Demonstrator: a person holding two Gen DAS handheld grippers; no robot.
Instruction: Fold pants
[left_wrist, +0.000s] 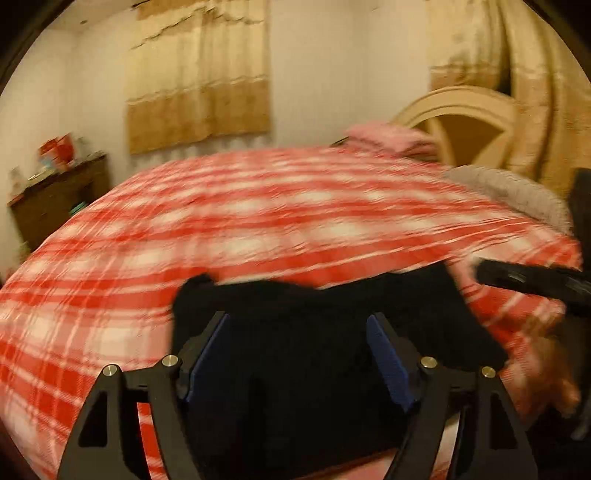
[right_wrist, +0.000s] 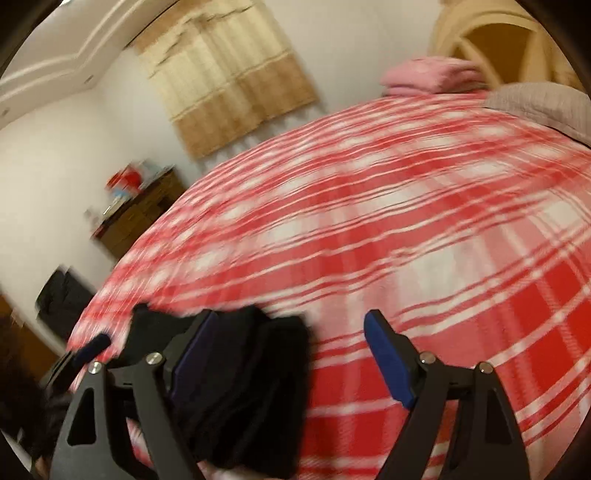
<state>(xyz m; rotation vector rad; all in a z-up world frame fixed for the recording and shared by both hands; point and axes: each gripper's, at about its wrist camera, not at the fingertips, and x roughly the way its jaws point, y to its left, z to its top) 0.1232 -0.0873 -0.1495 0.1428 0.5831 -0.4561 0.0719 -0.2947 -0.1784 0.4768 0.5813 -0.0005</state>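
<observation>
Black pants (left_wrist: 332, 332), folded in a compact stack, lie on the near edge of the plaid bed (left_wrist: 258, 221). Left gripper (left_wrist: 299, 354) and right gripper (right_wrist: 295, 365) gape wide, holding nothing. Risk: the stack may slump or slide off the edge.

Red-and-white plaid under black pants

Ahead of the left claw (left_wrist: 297, 332), with its blue pads (left_wrist: 208, 354) and black arms, lie black pants (left_wrist: 314, 314) on a red-and-white plaid blanket (left_wrist: 258, 206). Far beyond, to the right, are a pink cloth (left_wrist: 391, 138) and a grey-beige pillow (left_wrist: 509, 195); further left, tan curtains (left_wrist: 199, 96), a white wall and a brown dresser (left_wrist: 55, 206).
</observation>
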